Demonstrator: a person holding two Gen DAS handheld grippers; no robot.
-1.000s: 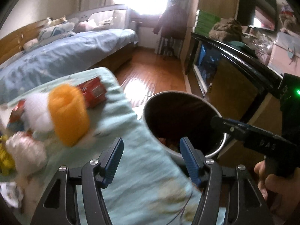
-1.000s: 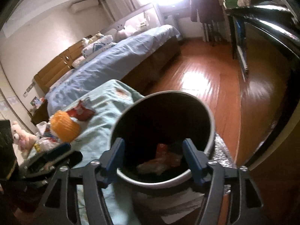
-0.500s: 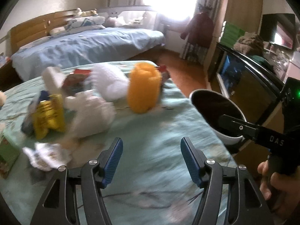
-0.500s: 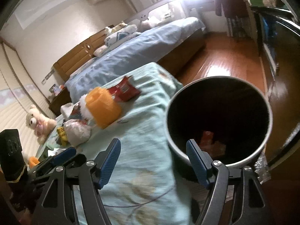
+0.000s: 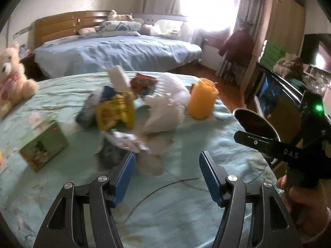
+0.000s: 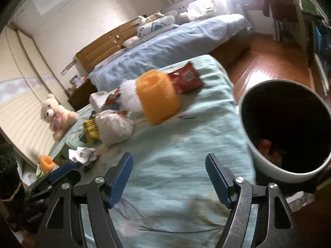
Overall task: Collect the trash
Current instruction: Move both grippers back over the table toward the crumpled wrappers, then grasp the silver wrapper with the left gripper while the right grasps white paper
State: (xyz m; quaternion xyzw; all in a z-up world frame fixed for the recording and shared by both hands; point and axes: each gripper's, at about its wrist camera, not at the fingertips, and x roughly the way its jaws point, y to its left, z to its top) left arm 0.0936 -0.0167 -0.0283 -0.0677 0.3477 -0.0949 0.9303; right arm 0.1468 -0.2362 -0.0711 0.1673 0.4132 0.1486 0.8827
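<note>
Both tools spread wide and empty over the litter-strewn counter.

The left tool (image 5: 167,173) and right tool (image 6: 169,176) hover above the teal-clothed counter (image 6: 186,150), blue pads parted, gripping nothing. Just ahead lies a crumpled printed wrapper (image 5: 126,141), then a yellow packet (image 5: 114,113), a white plastic bag (image 5: 163,113) and an orange cup (image 6: 158,97) on its side, with a red snack packet (image 6: 185,79) behind. The bin (image 6: 258,155) stands beside the counter's right edge, scraps inside. A blue bed (image 5: 115,51) lies beyond.

Left claw (image 5: 167,172) and right claw (image 6: 169,177) both gape wide, holding nothing.
</note>
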